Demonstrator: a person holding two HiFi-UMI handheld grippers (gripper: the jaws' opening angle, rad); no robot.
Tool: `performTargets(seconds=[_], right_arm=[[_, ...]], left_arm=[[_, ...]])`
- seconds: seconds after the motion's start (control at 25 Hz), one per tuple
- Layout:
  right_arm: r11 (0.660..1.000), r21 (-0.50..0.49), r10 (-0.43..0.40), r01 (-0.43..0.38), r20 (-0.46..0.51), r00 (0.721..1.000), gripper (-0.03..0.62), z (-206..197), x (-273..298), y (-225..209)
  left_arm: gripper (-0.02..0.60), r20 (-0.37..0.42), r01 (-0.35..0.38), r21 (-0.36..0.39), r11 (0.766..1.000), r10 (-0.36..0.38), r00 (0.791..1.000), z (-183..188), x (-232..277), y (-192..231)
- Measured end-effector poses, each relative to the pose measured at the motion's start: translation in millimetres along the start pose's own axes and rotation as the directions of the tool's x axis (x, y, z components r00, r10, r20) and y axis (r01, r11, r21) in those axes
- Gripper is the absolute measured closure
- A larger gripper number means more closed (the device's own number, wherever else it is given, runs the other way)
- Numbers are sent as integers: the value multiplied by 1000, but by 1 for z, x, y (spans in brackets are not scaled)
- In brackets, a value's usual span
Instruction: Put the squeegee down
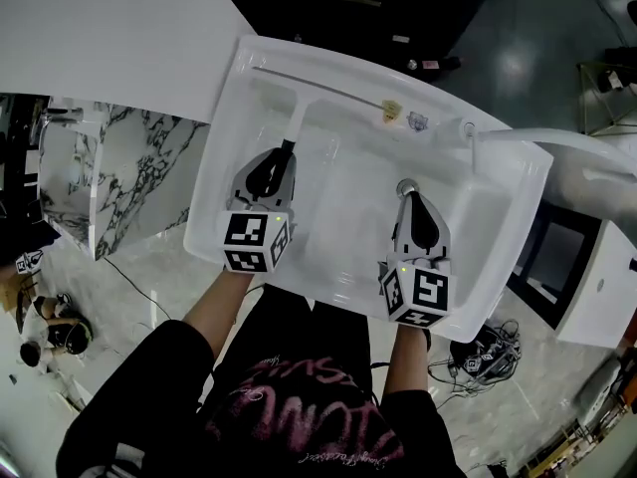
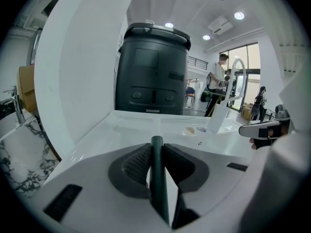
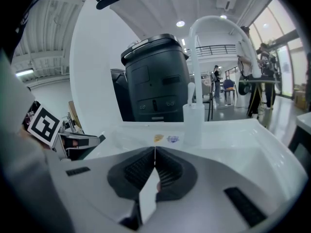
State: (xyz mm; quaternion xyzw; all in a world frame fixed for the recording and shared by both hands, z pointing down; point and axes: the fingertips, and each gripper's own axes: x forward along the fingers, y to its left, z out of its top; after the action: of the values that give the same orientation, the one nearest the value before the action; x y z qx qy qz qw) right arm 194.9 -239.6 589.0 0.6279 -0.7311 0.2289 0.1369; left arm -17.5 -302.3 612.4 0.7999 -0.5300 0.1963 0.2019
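Observation:
The squeegee [image 1: 299, 108] lies over the far left part of the white sink [image 1: 503, 257], with its long thin blade along the back rim. My left gripper [image 1: 287, 150] is shut on its dark green handle [image 2: 157, 174], which stands upright between the ribbed pads [image 2: 136, 166] in the left gripper view. My right gripper [image 1: 406, 189] hovers over the middle of the basin, near the drain. In the right gripper view its jaws [image 3: 155, 152] are shut and hold nothing.
A white curved faucet [image 3: 214, 28] and a white bottle [image 3: 193, 118] stand at the sink's far right corner. Two small stickers [image 1: 398, 116] mark the back rim. A black bin [image 2: 152, 72] stands behind the sink. A marble counter [image 1: 129, 167] lies to the left.

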Motion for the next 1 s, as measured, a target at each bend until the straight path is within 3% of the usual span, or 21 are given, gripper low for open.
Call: performTargets(seconds=[0.44,1.0], right_arm=[[1000,3,-18,18,-24,1000,572,-10,3,-7],[999,4,-50,50,-30,998,573,-14,-4,-17]], left_arm=[[495,-62,-14,-3,1000,14,998,-19,11,3],[493,-47,20,28,999,-19,999,-20,17,-10]])
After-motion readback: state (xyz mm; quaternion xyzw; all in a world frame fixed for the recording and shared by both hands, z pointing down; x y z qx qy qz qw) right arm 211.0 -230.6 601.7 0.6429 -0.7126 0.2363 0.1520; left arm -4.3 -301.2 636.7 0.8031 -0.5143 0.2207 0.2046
